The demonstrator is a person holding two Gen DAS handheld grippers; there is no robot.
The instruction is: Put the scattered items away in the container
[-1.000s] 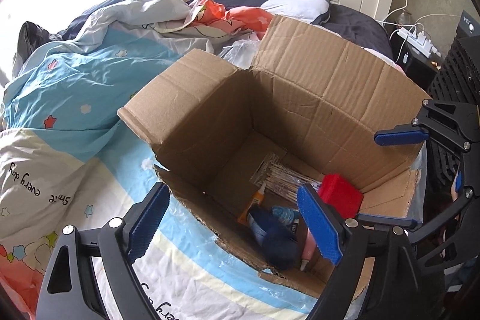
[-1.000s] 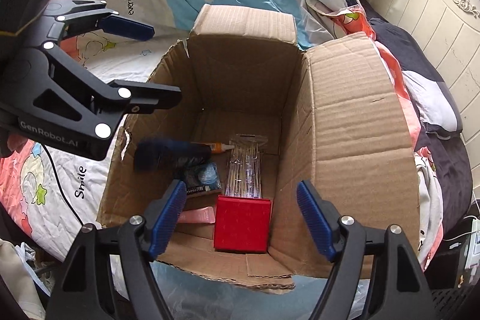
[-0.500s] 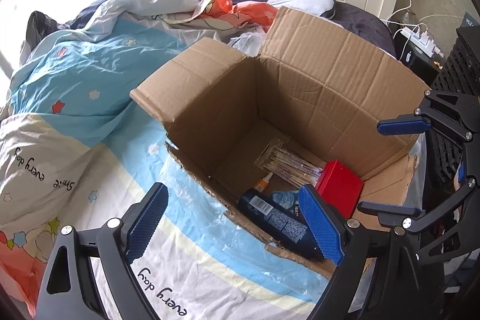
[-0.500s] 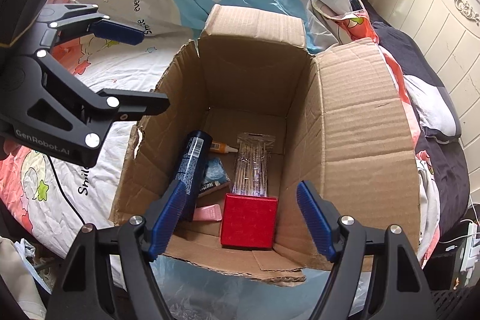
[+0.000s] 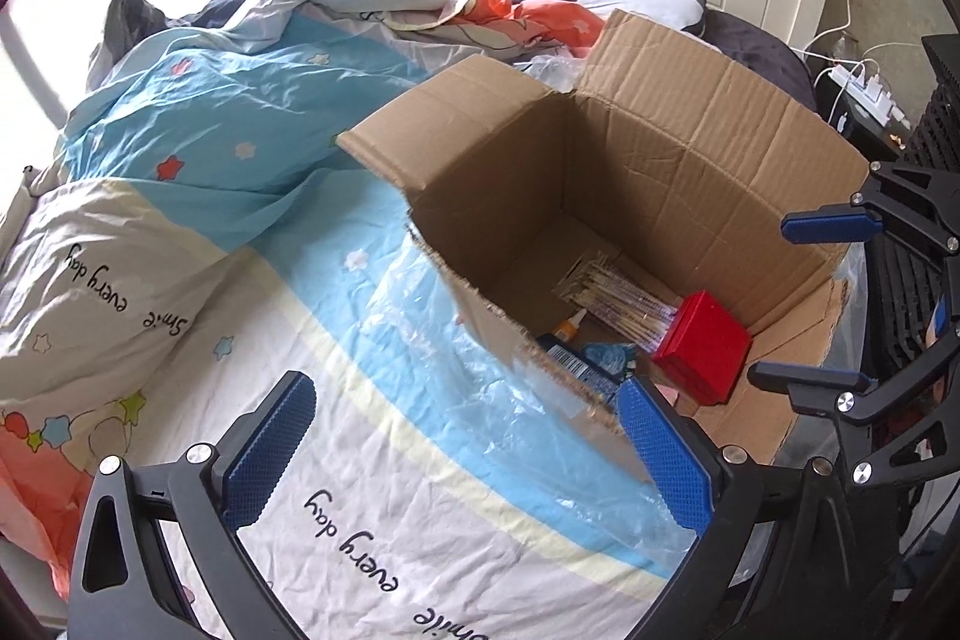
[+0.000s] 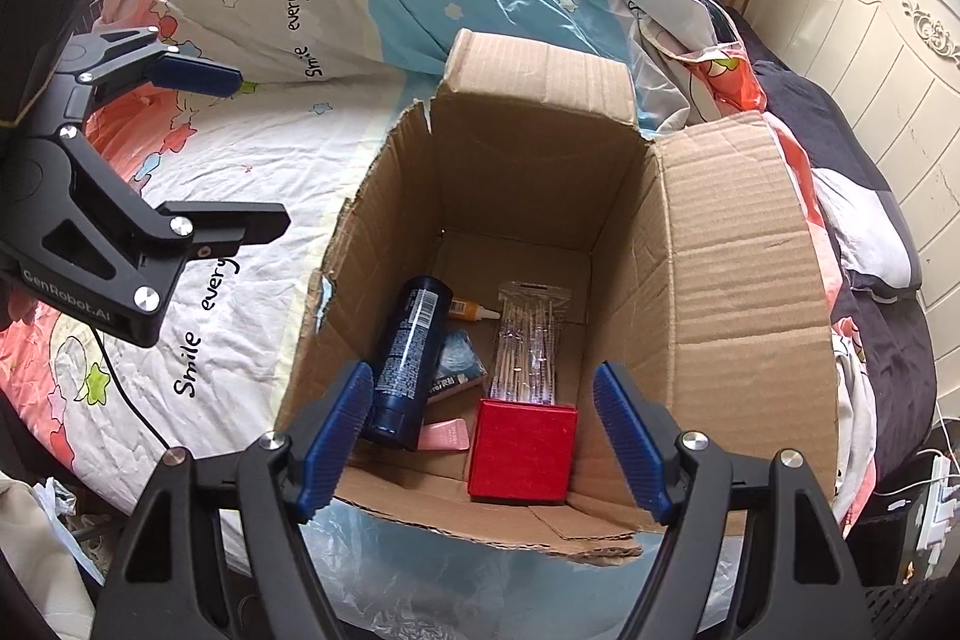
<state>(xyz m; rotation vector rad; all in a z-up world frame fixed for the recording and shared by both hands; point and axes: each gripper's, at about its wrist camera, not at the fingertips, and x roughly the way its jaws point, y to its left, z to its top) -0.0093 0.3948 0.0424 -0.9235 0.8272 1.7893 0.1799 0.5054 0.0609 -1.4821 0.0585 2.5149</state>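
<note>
Bottle, blurred mid-drop a second ago, is now settled in the box; both grippers are held spread and empty beside it.

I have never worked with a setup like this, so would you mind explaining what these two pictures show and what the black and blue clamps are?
There is no robot here: a person holds a two-finger grasping tool in each hand, and each carries a fisheye camera looking along its fingers. One picture comes from the left tool, the other from the right tool; each also glimpses its partner at the edge. Both are open and hold nothing. On the bed, over a quilt, stands an open cardboard box. Inside lie a dark blue bottle, a red box, a clear pack of sticks, a small orange-capped tube, a pink item and a blue packet.
</note>
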